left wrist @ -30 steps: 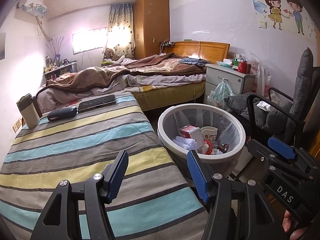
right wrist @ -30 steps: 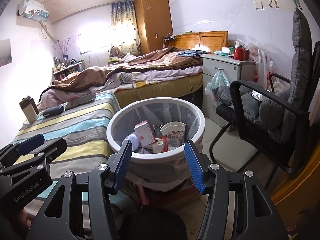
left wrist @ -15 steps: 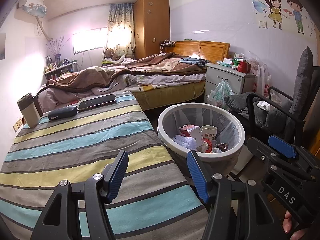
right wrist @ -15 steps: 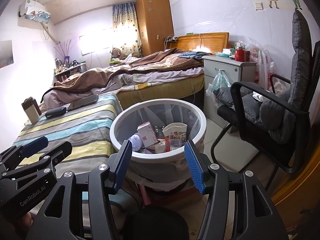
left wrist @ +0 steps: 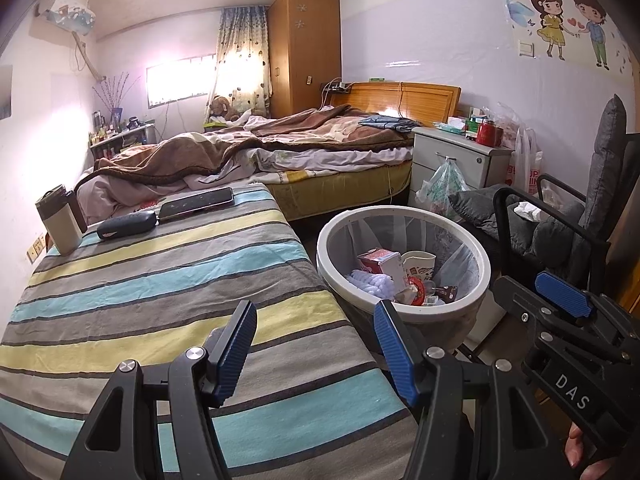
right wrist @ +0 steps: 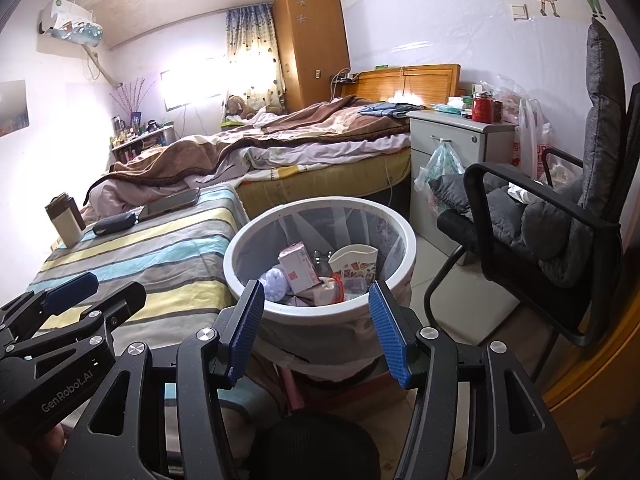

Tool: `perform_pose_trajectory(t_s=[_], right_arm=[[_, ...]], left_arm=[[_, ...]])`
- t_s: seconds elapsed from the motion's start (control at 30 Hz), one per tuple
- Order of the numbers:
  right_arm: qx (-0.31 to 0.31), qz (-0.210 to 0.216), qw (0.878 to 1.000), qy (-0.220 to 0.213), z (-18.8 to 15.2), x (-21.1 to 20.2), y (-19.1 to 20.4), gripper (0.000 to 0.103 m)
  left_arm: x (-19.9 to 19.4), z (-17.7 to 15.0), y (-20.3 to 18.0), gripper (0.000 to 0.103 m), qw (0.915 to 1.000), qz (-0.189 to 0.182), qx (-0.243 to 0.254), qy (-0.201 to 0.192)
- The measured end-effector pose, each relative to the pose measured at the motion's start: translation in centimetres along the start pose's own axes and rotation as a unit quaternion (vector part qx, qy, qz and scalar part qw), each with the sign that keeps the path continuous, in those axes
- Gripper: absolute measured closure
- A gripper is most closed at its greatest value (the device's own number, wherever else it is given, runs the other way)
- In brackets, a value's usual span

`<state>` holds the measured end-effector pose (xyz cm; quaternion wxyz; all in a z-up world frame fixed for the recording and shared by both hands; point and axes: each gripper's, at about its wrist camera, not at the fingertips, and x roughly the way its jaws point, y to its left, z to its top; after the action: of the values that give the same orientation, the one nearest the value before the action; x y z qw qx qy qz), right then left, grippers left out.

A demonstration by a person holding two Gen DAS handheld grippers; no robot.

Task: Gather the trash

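Trash bin (right wrist: 320,216) ahead — both hand-held grippers, left (left wrist: 316,344) and right (right wrist: 316,328), gape wide, empty.

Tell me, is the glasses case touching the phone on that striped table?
Cannot tell. In the left wrist view the glasses case and phone lie end to end, corners nearly meeting; neither view shows a plain gap or contact.
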<state>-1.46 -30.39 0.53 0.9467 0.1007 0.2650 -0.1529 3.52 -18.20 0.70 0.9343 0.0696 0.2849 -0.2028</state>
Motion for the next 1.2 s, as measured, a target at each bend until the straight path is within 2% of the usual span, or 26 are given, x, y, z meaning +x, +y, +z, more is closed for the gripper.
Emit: perform_pose_trajectory(t_s=[1.2], right_arm=[[0.000, 0.004, 1.000, 0.001, -0.07, 0.11, 0.30, 0.047]], left_arm=[[-0.22, 0.05, 0.18, 0.042, 1.0000, -0.001, -0.001, -0.001]])
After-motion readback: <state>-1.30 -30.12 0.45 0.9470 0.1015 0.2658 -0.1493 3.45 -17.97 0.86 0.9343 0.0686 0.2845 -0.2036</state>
